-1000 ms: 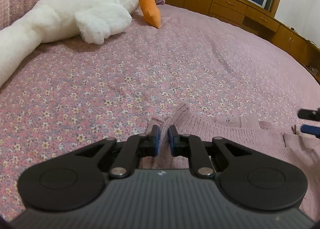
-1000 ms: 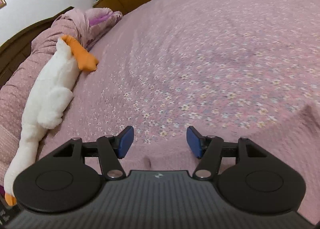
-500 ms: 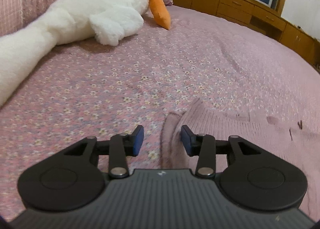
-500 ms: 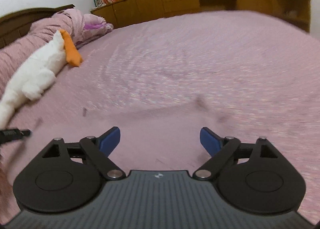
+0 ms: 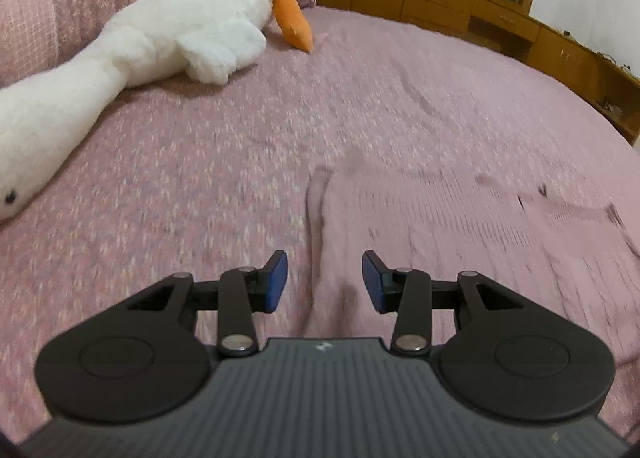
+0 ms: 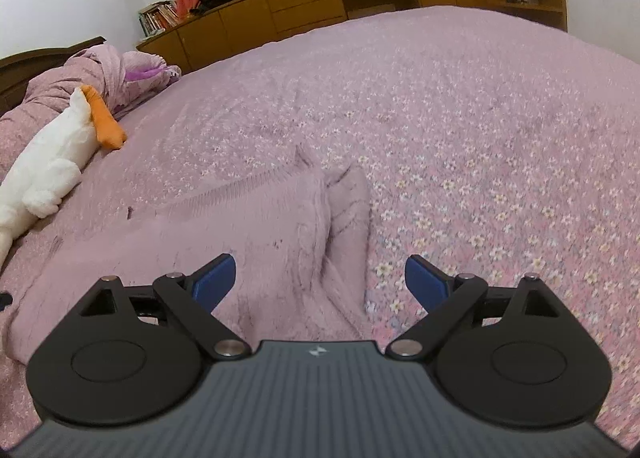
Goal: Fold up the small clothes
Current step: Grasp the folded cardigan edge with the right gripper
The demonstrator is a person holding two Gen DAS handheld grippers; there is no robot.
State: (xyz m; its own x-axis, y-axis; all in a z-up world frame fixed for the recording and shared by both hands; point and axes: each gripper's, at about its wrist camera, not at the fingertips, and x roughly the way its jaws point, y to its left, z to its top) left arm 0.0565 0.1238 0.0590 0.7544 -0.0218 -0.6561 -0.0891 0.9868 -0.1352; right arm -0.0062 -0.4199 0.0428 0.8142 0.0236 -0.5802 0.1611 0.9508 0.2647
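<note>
A small pink knitted sweater [image 5: 440, 218] lies spread on the floral pink bedspread [image 5: 200, 162]. My left gripper [image 5: 325, 281] is open and empty, just above the sweater's left edge, where a sleeve [image 5: 316, 202] lies folded along it. In the right wrist view the sweater [image 6: 240, 234] lies flat with its right sleeve [image 6: 348, 210] folded along its edge. My right gripper [image 6: 320, 282] is wide open and empty, above that sleeve and the sweater's right edge.
A white plush goose with an orange beak [image 5: 168, 34] lies at the far left of the bed; it also shows in the right wrist view [image 6: 52, 170]. Pink bedding [image 6: 100, 78] is bunched at the headboard. Wooden cabinets [image 6: 320, 6] line the far wall.
My left gripper has let go of the sweater's left edge and opened. My right gripper has opened wider and swung round over the sweater's right sleeve. Both views have tilted up.
</note>
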